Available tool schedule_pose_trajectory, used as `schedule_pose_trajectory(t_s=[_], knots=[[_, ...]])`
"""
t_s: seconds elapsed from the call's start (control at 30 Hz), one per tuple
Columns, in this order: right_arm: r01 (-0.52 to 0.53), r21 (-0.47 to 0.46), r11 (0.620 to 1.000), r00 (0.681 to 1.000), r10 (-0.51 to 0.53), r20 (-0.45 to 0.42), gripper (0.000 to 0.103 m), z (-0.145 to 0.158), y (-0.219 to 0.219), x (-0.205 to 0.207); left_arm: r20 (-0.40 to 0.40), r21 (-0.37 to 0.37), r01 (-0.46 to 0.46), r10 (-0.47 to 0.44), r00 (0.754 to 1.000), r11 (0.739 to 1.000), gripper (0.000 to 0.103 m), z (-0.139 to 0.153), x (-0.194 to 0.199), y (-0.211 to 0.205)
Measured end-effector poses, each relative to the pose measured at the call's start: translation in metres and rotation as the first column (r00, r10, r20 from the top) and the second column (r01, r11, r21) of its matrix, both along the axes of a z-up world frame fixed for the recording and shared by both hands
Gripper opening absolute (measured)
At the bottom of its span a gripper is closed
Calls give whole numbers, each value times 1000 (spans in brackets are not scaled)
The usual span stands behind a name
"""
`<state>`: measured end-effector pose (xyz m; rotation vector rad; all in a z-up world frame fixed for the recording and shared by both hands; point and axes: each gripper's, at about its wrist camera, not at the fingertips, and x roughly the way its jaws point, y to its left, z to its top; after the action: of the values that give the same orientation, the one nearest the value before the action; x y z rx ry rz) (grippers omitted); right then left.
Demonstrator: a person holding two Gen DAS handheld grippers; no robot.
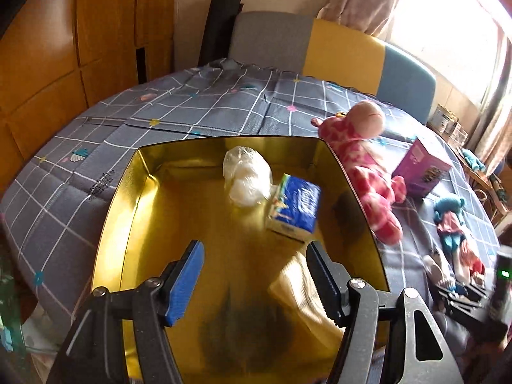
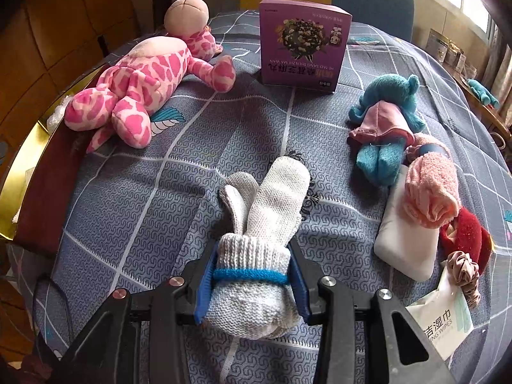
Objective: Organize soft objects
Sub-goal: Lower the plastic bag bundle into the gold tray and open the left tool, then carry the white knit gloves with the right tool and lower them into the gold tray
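- While the soft things are going into the gold tin (image 1: 128, 192), three are already lying inside it: one clear bag of white balls (image 1: 246, 176), one blue tissue pack (image 1: 296, 208) and one yellow pack (image 1: 300, 291)
- The left fingers (image 1: 256, 275) are hanging open over the tin with nothing between them, and the yellow pack is lying just under the right-side one
- The right fingers (image 2: 252, 284) are squeezing one white knit glove bundle (image 2: 262, 224) with a blue band, so I think this one is going in next
- Many soft things are still waiting on the checked cloth (image 2: 160, 160), so I am guessing the job is less than half done
- Waiting there: one pink spotty giraffe (image 2: 144, 86) beside the tin, one blue doll (image 2: 384, 118), one pink towel roll (image 2: 428, 188), one red fuzzy thing (image 2: 467, 233), one pink scrunchie (image 2: 464, 272), one white block (image 2: 400, 243) and one wipes pack (image 2: 444, 323)
- One purple box (image 2: 304, 48) is standing up at the back; it looks hard, so maybe it is staying out
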<state>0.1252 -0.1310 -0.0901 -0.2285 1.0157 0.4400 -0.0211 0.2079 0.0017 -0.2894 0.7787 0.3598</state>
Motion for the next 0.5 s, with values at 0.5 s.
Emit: schedule_pose_trajectory(t_s=[0.5], knots=[[26,-107,994,998,-20,60,41,1,12,-6,39,37,-2,0,999,999,67,9,-45,-19]])
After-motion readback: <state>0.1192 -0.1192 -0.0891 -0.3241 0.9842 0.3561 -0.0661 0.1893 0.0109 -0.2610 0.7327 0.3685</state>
